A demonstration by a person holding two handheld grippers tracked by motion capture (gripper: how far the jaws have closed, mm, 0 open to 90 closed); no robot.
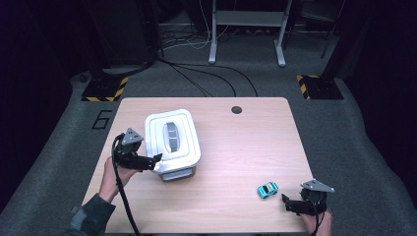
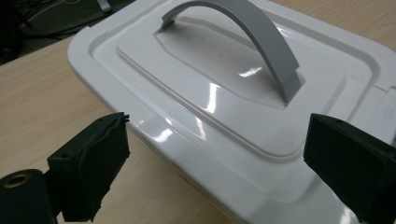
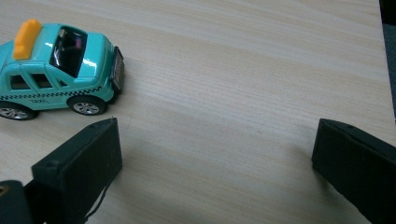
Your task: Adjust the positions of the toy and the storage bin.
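L claw (image 2: pixel 215 158) released over white lidded box (image 1: pixel 172 140), R claw (image 3: pixel 215 163) released nr teal toy car (image 3: pixel 56 70), "TAXI" on door

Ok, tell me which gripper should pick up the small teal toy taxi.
The right gripper. Its jaws stand open on the wooden table right beside the teal toy taxi, nothing between them. The left gripper is across the table at the white plastic lidded box.

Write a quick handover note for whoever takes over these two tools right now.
Left tool: open, holding nothing, at the near-left edge of the white lidded box.
Right tool: open, holding nothing, just right of the teal toy taxi on the table.
Done: nothing apparent; lid sits on the box, taxi outside.
Left: probably lift the lid by its grey handle, then pick up the taxi.
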